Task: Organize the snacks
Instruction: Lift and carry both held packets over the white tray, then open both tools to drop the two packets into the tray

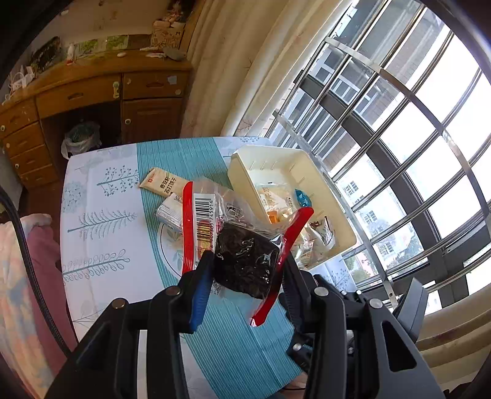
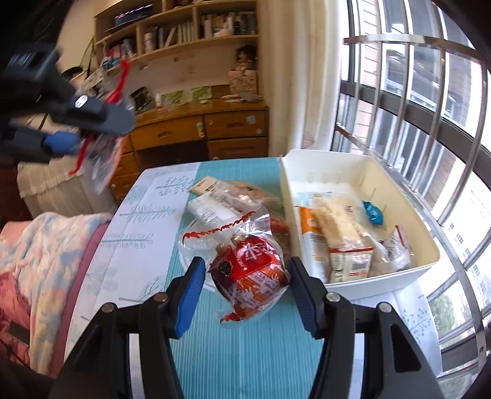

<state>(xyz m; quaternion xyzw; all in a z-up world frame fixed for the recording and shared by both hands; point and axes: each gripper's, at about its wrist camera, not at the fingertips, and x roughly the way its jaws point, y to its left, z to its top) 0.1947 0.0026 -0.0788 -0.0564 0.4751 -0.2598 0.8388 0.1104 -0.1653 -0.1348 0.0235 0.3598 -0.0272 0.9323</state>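
My left gripper [image 1: 245, 264] is closed on a clear packet with red edges [image 1: 242, 264] that holds a dark, square cake; its blue pads press the packet from both sides, and the barcode end sticks out ahead of the fingers. I hold it lifted over the table [image 1: 101, 233], just short of the cream plastic bin [image 1: 310, 172].

My right gripper [image 2: 247, 276] stands wide, its pads apart on either side of a red-and-orange wrapped snack in a clear bag [image 2: 251, 273] that lies on the teal striped runner [image 2: 245, 353]. Whether the pads touch the bag I cannot tell. From this side my left gripper shows blurred at the upper left [image 2: 89, 122], high above the table's far corner with its packet hanging from it.

The table wears a white cloth printed with pale blue trees, the runner down its middle. Loose snacks sit in a heap near the bin: a cream cracker sleeve [image 1: 162, 185] and a silver-white packet [image 1: 170, 211]. The bin rests at the window side of the table and already holds several packets and a small teal-wrapped sweet [image 2: 373, 211].

Behind stand a wooden desk with drawers [image 2: 214, 129], bookshelves [image 2: 184, 27] above it, cream curtains [image 1: 233, 76], and a barred window [image 1: 399, 122]. A floral quilt [image 2: 40, 254] lies beside the table.
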